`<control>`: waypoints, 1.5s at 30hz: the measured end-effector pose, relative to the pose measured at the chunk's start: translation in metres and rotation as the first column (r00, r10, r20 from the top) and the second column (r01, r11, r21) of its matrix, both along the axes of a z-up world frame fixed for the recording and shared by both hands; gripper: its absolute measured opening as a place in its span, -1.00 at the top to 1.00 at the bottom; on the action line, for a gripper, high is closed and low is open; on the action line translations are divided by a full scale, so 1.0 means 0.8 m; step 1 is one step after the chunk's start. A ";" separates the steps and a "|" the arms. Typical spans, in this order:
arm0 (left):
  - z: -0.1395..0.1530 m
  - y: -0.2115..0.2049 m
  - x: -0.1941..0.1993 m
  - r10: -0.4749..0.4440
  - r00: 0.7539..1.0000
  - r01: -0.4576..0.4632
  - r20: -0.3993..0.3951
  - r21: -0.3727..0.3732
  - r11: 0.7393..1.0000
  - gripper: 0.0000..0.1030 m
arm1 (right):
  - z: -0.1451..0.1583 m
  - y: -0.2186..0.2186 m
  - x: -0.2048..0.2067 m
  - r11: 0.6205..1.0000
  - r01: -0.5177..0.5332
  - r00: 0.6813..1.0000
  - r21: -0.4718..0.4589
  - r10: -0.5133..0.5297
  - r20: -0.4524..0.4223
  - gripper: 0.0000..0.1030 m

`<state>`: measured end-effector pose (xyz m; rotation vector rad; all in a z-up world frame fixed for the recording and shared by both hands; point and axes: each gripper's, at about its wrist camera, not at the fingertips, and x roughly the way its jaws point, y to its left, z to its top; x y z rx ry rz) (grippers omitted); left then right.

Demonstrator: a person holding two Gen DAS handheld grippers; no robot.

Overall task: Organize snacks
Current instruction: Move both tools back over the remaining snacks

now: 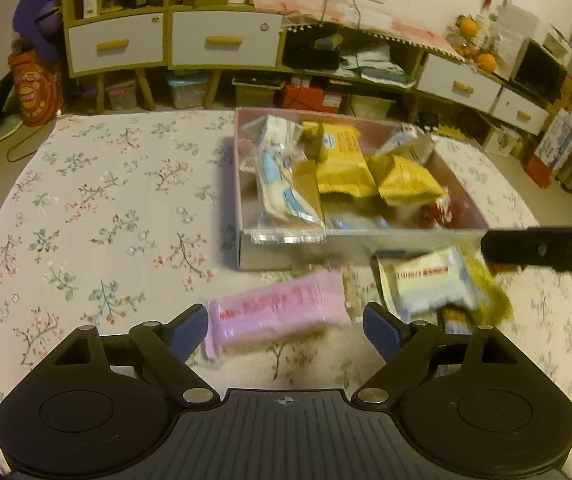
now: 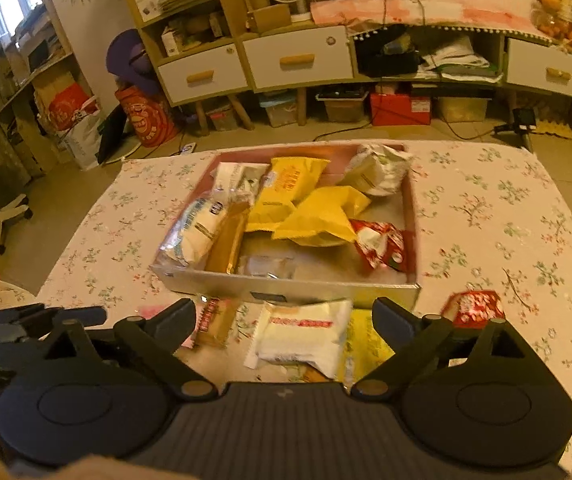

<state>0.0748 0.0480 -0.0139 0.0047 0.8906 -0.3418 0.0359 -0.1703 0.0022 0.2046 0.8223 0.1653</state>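
Between the wide-open, empty fingers of my left gripper (image 1: 286,330) lay the pink packet (image 1: 280,316), light and soft; I judged its middle best to pinch.

Ahead of my right gripper (image 2: 286,320), also wide open and empty, lay the white packet (image 2: 300,334), crinkly, just before the box (image 2: 286,286).

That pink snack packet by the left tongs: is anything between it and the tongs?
Nothing visible. The left tongs are open, and the pink packet already lies on the tablecloth between the fingertips. On its way to the box, only the box's near wall stands ahead.
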 end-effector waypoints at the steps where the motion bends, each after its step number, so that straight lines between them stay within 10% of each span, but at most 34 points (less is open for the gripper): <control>1: -0.002 -0.001 -0.003 -0.004 1.000 0.004 -0.001 0.008 1.000 -0.68 | -0.004 -0.002 -0.002 1.000 0.006 1.000 -0.003 -0.006 -0.005 -0.83; 24: -0.042 -0.014 -0.028 -0.150 0.989 0.151 -0.015 0.115 0.982 -0.75 | -0.065 -0.046 -0.033 0.990 0.036 0.997 -0.139 -0.045 -0.061 -0.84; 35: -0.045 -0.053 -0.043 -0.230 0.973 0.231 -0.018 0.120 0.966 -0.75 | -0.071 -0.047 -0.018 1.000 0.001 0.997 -0.025 -0.003 -0.081 -0.01; 45: -0.045 -0.093 -0.056 -0.306 0.952 0.305 -0.009 0.118 0.945 -0.75 | -0.068 -0.069 -0.029 0.998 0.015 0.995 -0.069 -0.022 -0.094 0.07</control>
